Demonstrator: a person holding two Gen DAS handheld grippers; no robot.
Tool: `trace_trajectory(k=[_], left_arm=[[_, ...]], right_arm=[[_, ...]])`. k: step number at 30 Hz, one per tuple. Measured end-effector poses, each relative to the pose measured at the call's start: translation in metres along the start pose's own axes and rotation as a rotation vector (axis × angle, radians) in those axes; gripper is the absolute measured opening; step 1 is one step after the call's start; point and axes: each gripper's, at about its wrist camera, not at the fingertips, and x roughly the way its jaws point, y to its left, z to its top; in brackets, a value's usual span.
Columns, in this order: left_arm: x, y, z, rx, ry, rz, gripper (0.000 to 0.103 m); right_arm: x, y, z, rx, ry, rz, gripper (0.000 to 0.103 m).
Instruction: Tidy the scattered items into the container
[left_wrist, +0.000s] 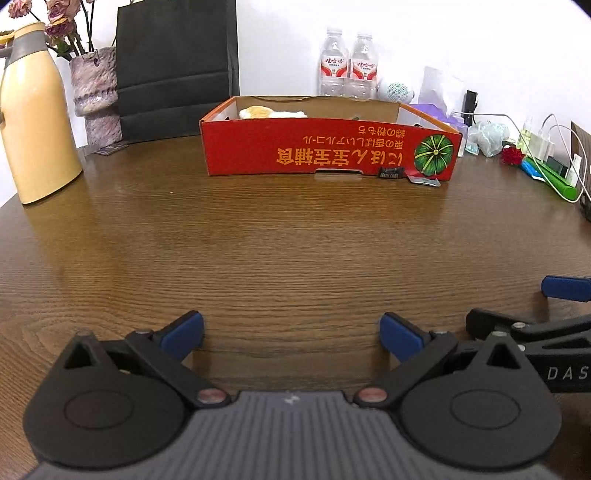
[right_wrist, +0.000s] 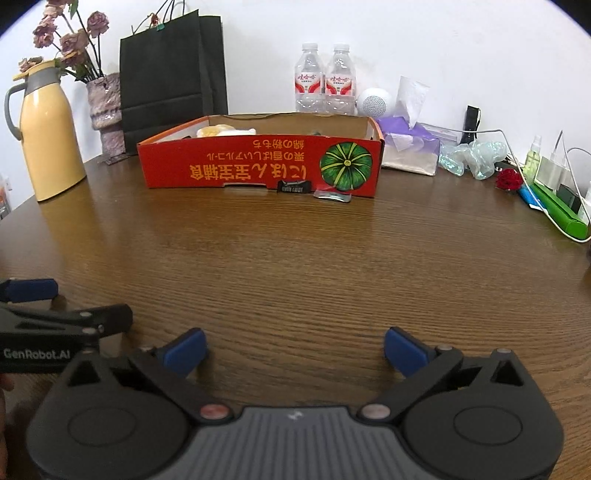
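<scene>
Grippers sat side by side low over the wooden table (left_wrist: 295, 243), near its front edge. Left gripper (left_wrist: 291, 336) had its blue pads spread wide, with bare wood between them; right gripper (right_wrist: 295, 350) stood equally wide, nothing held. Farther back, the red cardboard box (right_wrist: 258, 166) rested on the table, a pale yellow-white item (right_wrist: 218, 131) inside near its left end. Two small packets lay against the box's front wall: a black sachet (right_wrist: 294, 187) and a silvery one (right_wrist: 332, 196). Behind stood a yellow flask (left_wrist: 37, 122), black paper bag (left_wrist: 177, 66) and two water bottles (right_wrist: 325, 81).
</scene>
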Motion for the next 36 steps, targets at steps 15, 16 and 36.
trace_trajectory(k=[15,16,36], left_arm=[[0.004,0.041,0.034,-0.085,-0.112,-0.035,0.103],[0.006,0.044,0.038,-0.088,-0.112,-0.043,0.103],[0.124,-0.071,0.115,0.111,-0.102,-0.277,0.067]], right_arm=[[0.116,-0.034,0.11,-0.01,-0.068,-0.05,0.065],[0.124,-0.034,0.112,-0.008,-0.058,-0.064,0.064],[0.1,-0.09,0.085,0.153,-0.064,-0.034,0.0]])
